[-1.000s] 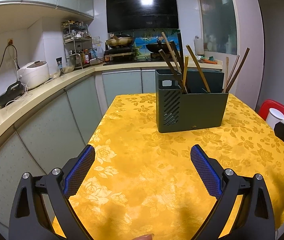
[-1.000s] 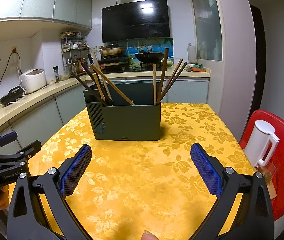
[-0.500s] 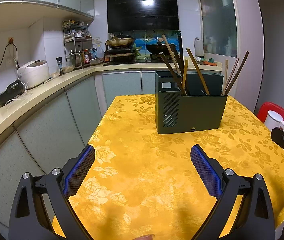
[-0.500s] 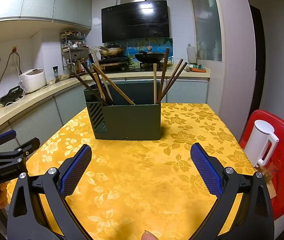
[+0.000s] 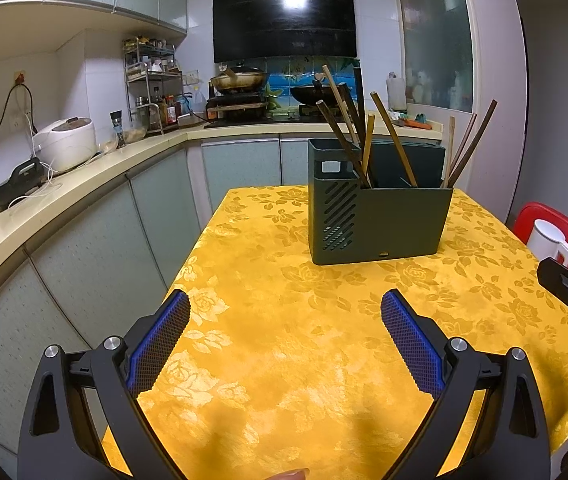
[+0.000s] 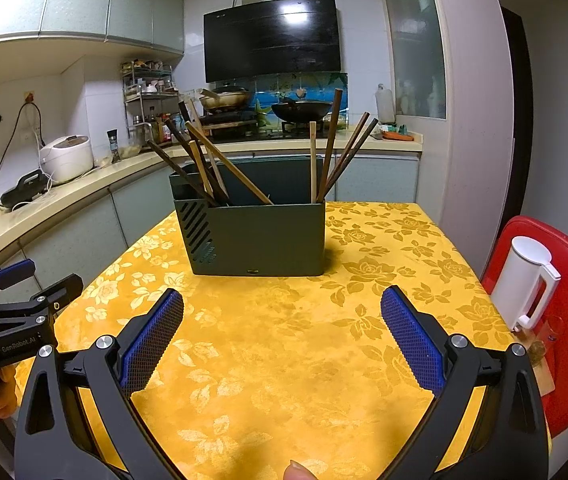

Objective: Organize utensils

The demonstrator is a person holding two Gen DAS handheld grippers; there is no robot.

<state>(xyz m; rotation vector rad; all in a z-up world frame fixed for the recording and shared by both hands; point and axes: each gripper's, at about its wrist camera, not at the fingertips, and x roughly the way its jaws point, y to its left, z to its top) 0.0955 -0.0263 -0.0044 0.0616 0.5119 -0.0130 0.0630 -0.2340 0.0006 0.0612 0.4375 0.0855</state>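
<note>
Chopsticks [image 6: 208, 168]: standing tilted in dark green holder [image 6: 260, 240], bench's [image 6: 324, 360] far middle.
Left hand-held gripper [image 5: 284, 340]: wide, empty.
Right hand-held gripper [image 6: 282, 338]: wide, empty.

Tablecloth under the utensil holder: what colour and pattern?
Golden yellow tablecloth with a paler woven rose-and-leaf pattern, clearest in the right wrist view.

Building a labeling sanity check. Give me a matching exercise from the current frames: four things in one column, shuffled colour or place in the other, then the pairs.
Things:
1. utensil holder
2. kettle
3. rice cooker
4. tablecloth

Descriptions:
A. white, on the counter along the wall
B. yellow with a floral pattern
C. dark green, standing on the table with chopsticks in it
D. white, on the red surface beside the table

Pairs: 1-C, 2-D, 3-A, 4-B
</note>
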